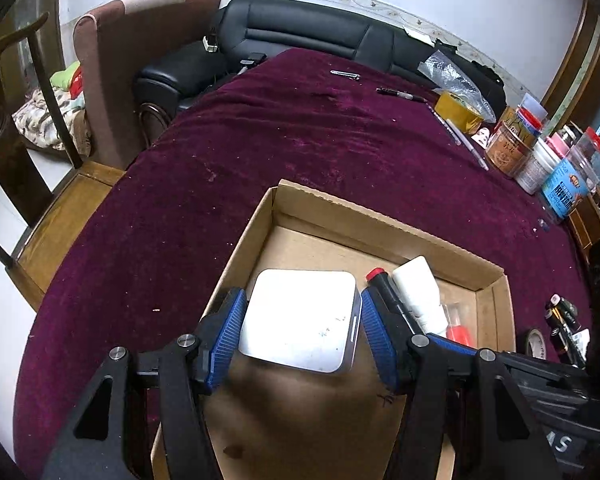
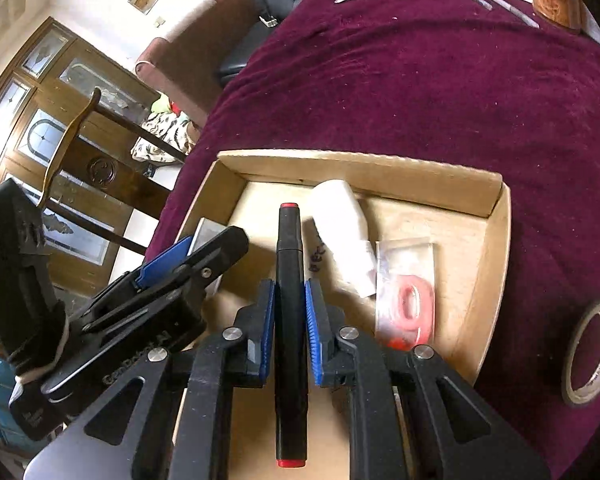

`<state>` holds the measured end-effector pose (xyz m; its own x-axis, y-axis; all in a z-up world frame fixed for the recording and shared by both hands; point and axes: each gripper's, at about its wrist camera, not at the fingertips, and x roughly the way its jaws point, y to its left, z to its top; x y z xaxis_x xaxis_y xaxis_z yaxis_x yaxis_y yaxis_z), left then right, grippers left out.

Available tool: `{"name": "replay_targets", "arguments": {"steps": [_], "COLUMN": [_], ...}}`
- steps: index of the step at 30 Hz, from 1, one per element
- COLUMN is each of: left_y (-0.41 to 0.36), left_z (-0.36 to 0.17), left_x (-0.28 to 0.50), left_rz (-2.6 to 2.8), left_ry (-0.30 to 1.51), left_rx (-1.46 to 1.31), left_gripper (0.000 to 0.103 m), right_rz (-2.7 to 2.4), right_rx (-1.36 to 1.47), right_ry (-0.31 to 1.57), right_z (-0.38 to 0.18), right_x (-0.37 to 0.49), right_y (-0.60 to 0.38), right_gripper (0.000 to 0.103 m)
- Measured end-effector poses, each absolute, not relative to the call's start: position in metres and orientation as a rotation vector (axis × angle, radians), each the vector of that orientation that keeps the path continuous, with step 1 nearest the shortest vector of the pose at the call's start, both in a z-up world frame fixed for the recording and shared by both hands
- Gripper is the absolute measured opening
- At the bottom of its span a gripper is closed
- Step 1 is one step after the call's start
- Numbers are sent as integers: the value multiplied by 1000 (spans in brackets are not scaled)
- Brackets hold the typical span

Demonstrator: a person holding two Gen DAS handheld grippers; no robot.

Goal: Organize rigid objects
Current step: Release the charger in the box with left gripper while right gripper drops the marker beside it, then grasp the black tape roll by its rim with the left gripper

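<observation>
Lengthwise, black marker point(image 2: 290, 280) pointing forward, gripped

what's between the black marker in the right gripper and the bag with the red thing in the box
A white bottle lies between the black marker and the clear bag, inside the cardboard box; the right wrist view shows it.

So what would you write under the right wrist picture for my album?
Right gripper holds a black marker with red ends over the cardboard box, beside a white bottle.
</observation>
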<state>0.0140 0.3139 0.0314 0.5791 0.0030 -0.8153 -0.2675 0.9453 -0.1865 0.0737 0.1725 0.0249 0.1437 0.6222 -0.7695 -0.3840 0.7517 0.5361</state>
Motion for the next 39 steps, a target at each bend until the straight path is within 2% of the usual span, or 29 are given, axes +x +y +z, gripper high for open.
{"name": "replay_targets", "arguments": {"steps": [2,5,8,16,17,20,21,22,32,39], "left_y": [313,310,310,292,287,264,253,245,126,72], "left_z": [35,43,51,82,87,101,105,107,81,60], "left_x": [12,8,2,-27,-31,-41,-42,-43,-11,5], "left_rz": [172,196,202,176,160,104,76,59,-89,-113], "left_ry": [934,921,910,855,843,817,813,812,943,1002], "left_rx": [-289,-273,-293,-325,-330,-321,-314,-310,-205,-118], "left_gripper": [53,54,59,59,59,63,70,72,72,72], "right_rz": [721,702,702,698,688,593,549,506,135,75], "right_rx": [228,243,211,85,81,66,71,77,92,274], "right_ry": [1229,1226,1197,962,931,805,765,733,614,622], "right_z": [23,22,29,84,90,109,113,115,88,69], "right_x": [75,74,70,27,23,3,-2,-6,-15,-14], "right_y": [171,166,165,116,105,56,37,18,-127,-191], "right_gripper": [14,23,26,26,30,73,76,77,76,76]}}
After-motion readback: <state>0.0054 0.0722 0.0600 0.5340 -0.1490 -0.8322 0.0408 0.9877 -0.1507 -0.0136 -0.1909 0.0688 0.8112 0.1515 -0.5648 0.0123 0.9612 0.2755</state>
